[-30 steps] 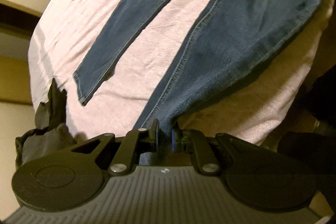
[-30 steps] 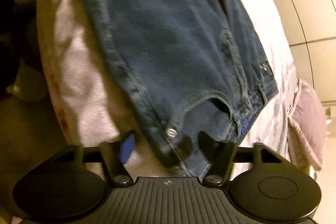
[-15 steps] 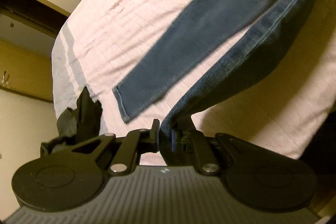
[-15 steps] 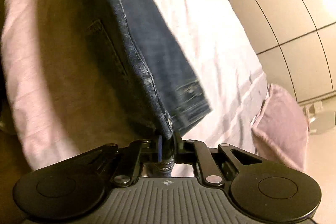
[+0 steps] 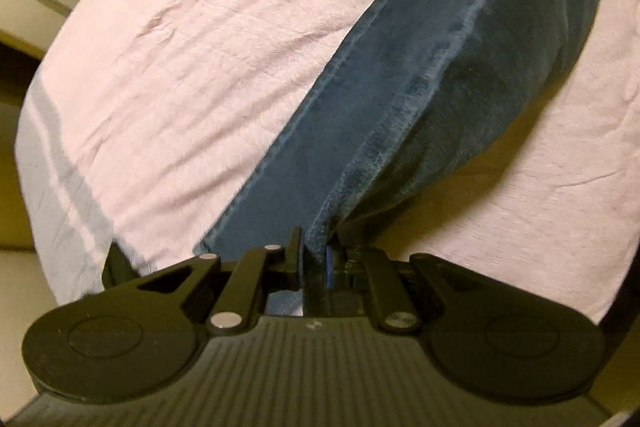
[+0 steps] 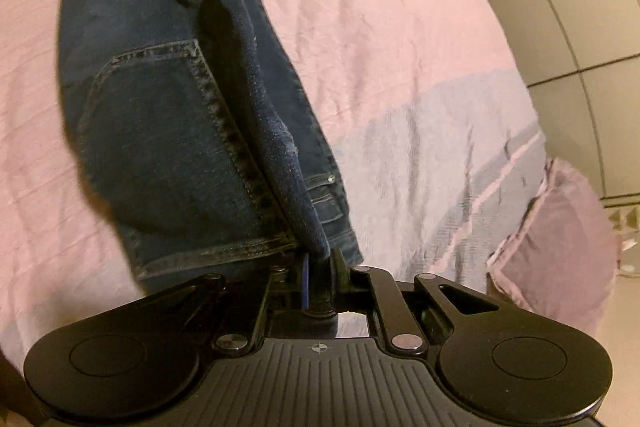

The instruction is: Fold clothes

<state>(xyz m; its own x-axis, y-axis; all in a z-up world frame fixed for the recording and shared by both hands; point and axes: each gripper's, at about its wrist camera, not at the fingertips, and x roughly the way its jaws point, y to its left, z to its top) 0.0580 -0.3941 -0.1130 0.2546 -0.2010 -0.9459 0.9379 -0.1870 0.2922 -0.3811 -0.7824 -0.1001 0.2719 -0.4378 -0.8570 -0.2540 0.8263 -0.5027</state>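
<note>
The bed [image 5: 224,39] fills both views, covered in a pink sheet with a paler grey-blue band toward one end, and a pink pillow [image 6: 560,239] sits at its far corner in the right wrist view. Pale panelled cupboard doors [image 6: 580,7] stand beyond it.

Across the bed run the jeans [image 5: 472,67], dark blue denim, the one thing I am folding. They hang between my two hands, partly lifted off the sheet and casting a shadow under the sagging part. In the left wrist view one leg lies doubled over the other, seams running side by side. In the right wrist view I see the seat end, with a back pocket [image 6: 168,131] turned toward me and the waistband down by my fingers.

My left gripper [image 5: 314,259] is closed tight on the leg end of the denim, the cloth pinched between the fingers. My right gripper [image 6: 318,275] is likewise clamped on the waistband edge, having closed on it within the last second; a thick roll of fabric stands between its fingers.

I judge the denim heavy for cloth and fairly stiff: it holds a curve rather than collapsing, and it should not slip from a firm pinch. Thick places such as the waistband, hem and side seams give the surest hold; a single layer mid-leg would drag and bunch.

There are no containers in view, so nothing is held in any.
</note>
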